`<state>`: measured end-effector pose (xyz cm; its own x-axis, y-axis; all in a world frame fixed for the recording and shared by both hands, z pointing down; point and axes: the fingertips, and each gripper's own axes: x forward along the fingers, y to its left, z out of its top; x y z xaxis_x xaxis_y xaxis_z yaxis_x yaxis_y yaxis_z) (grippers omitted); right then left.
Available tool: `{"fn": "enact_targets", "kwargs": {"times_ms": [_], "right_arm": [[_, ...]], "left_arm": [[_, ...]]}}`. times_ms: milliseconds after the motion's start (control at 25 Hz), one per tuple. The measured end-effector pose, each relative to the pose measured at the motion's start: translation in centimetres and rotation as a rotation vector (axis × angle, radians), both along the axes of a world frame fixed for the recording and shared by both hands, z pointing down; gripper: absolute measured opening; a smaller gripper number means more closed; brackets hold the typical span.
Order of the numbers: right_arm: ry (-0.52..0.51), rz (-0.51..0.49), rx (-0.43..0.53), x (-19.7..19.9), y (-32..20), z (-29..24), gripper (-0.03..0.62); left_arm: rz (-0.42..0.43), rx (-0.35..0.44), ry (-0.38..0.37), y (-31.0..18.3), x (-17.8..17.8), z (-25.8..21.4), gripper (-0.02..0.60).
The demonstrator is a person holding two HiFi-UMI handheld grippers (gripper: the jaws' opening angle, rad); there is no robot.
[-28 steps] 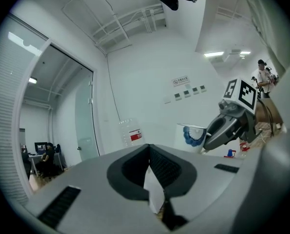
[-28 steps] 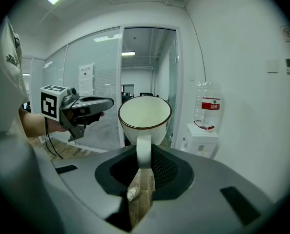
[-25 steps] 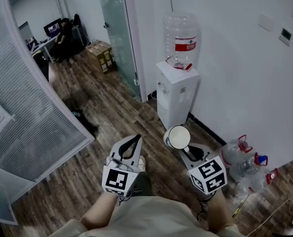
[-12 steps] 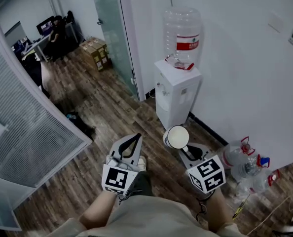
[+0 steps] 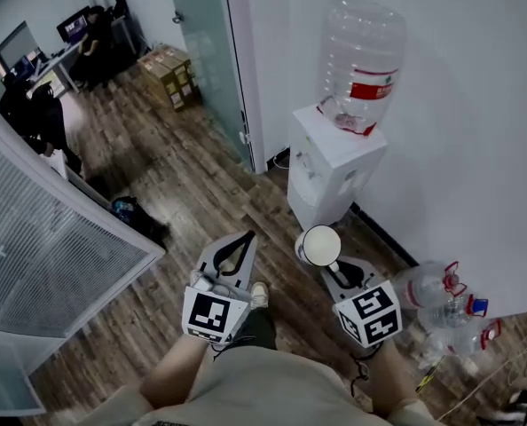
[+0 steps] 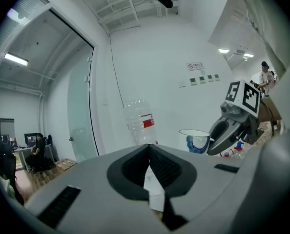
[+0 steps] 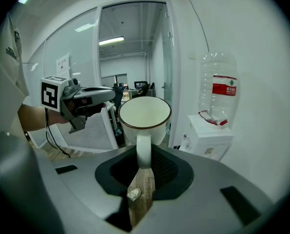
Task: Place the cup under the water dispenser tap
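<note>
A white cup (image 5: 321, 245) with a dark rim is held by its handle in my right gripper (image 5: 333, 268), which is shut on it. The cup is upright and hangs over the wooden floor, short of the white water dispenser (image 5: 334, 162) with its clear bottle (image 5: 363, 60) on top. In the right gripper view the cup (image 7: 145, 113) stands straight ahead, its handle between the right gripper's (image 7: 143, 156) pads, with the dispenser (image 7: 211, 140) further right. My left gripper (image 5: 247, 238) is shut and empty, left of the cup. The left gripper view shows the cup (image 6: 196, 140) and bottle (image 6: 140, 123).
Several empty water bottles (image 5: 441, 291) lie on the floor by the wall, right of the dispenser. A frosted glass door (image 5: 206, 51) stands left of it, cardboard boxes (image 5: 166, 74) beyond. A glass partition with blinds (image 5: 51, 256) runs along the left, a dark bag (image 5: 130, 211) near it.
Both grippers have come closer to the dispenser, which now looks larger and nearer. The cup stays held the same way in the right gripper.
</note>
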<state>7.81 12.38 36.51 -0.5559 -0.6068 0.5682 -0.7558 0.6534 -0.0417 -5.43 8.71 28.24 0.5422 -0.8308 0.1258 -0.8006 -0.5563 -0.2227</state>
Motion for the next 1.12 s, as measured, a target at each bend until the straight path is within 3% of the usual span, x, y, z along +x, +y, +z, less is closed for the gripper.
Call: {"fn": "enact_targets", "kwargs": {"times_ms": [560,840,1120], "right_arm": [[0.015,0.088,-0.047,-6.0,-19.2,1.8,0.066],[0.002,0.141,-0.086,-7.6,-24.6,4.1,0.066],[-0.002,0.181,-0.115,-7.0,-29.1,7.5,0.066]], "left_arm": [[0.082,-0.069,-0.011,-19.5,-4.9,2.2,0.006],[0.103,-0.108,-0.002,-24.2,-5.7,4.4,0.006],[0.069,-0.154,0.021,-27.4,-5.1,7.1,0.006]]}}
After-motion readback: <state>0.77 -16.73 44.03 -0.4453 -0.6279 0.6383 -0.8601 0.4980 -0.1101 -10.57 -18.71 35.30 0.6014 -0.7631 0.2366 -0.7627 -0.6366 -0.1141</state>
